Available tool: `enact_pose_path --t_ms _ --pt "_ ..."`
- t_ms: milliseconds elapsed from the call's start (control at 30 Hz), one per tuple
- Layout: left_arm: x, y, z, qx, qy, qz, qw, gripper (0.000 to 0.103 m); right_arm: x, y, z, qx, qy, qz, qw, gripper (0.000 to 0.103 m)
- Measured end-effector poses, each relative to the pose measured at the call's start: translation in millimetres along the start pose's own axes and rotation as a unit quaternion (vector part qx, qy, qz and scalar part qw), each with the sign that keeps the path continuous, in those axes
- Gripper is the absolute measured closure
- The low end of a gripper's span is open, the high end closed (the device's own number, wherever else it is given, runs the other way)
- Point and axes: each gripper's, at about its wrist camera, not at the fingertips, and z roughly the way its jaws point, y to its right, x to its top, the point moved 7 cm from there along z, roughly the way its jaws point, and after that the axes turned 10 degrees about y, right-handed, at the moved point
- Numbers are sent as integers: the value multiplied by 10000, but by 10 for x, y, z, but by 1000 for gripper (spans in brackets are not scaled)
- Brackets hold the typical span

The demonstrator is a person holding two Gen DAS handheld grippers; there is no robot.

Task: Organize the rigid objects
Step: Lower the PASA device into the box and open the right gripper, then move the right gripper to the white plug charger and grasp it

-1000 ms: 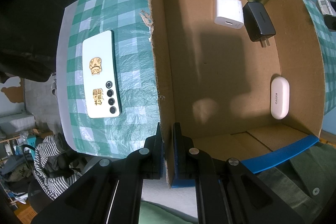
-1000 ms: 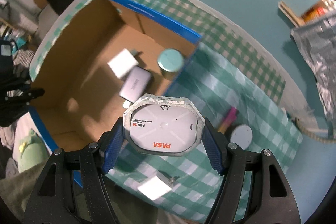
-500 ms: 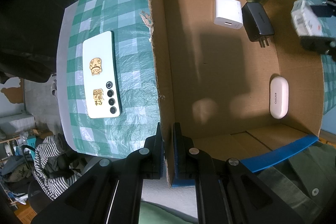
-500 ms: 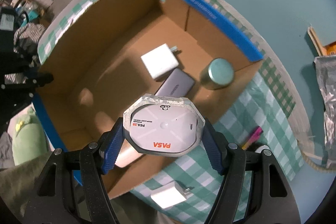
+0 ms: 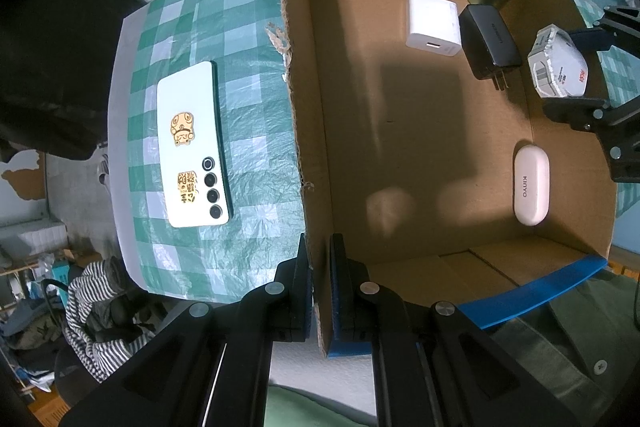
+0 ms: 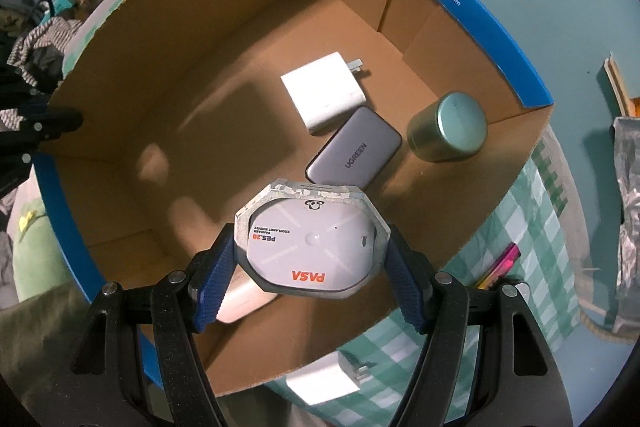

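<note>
My left gripper (image 5: 320, 267) is shut on the near wall of the open cardboard box (image 5: 308, 115). My right gripper (image 6: 310, 265) is shut on a white octagonal PASA case (image 6: 310, 247) and holds it above the box's inside; the case also shows in the left wrist view (image 5: 558, 69). On the box floor lie a white charger (image 6: 324, 99), a grey UGREEN adapter (image 6: 356, 153), a green tin (image 6: 450, 133) and a white earbud case (image 5: 530, 183). A white phone (image 5: 192, 145) lies on the checked cloth left of the box.
Outside the box on the green checked cloth (image 6: 516, 227) lie another white charger (image 6: 324, 381) and a pink marker (image 6: 500, 265). A foil bag (image 6: 628, 219) stands at the right. Striped clothing (image 5: 92, 311) hangs below the table edge.
My right gripper has carried the PASA case from over the cloth to above the box's inside and lower toward it. The left gripper has kept its hold on the box wall.
</note>
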Motion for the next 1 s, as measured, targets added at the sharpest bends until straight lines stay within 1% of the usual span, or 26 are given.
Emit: enact_pose_path --t_ms 300,600,733,1000 --pt "-2 9 -8 -12 6 31 10000 96 21 52 -49 156 133 219 9996 32" --pt "1 11 -15 -31 12 17 10000 96 84 184 -312 116 459 558 9973 32" --pt "-8 8 -12 -37 17 14 10000 95 42 258 -466 127 586 655 9961 32" --pt "-29 10 -22 -34 41 38 10000 96 -160 394 -654 -15 630 723 9954 31"
